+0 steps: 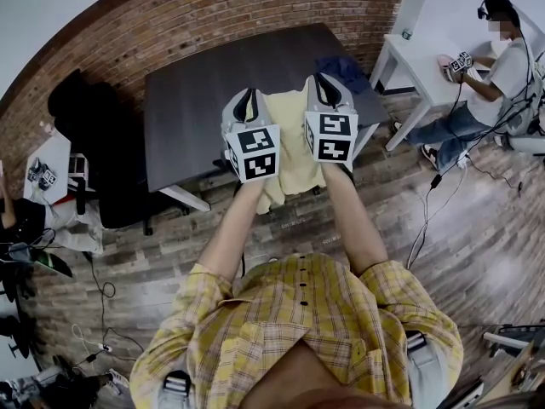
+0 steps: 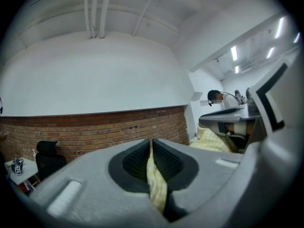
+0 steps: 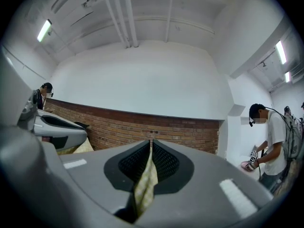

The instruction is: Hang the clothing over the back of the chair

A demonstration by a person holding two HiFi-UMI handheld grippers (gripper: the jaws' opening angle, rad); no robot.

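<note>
A pale yellow checked garment (image 1: 289, 156) hangs between my two grippers, over the near edge of the dark table (image 1: 192, 118). My left gripper (image 1: 248, 99) is shut on one top edge of it; in the left gripper view a strip of the cloth (image 2: 156, 184) is pinched between the ribbed pads. My right gripper (image 1: 329, 83) is shut on the other edge, and its own view shows the cloth (image 3: 145, 186) squeezed between the jaws. Both grippers point level, side by side. A black office chair (image 1: 85, 113) stands off to the left of the table, apart from both grippers.
A dark blue cloth (image 1: 342, 68) lies on the table's far right corner. A white table (image 1: 409, 66) stands to the right with a person (image 1: 498, 75) at it. Cables (image 1: 426, 220) trail across the wooden floor. A brick wall runs behind the table.
</note>
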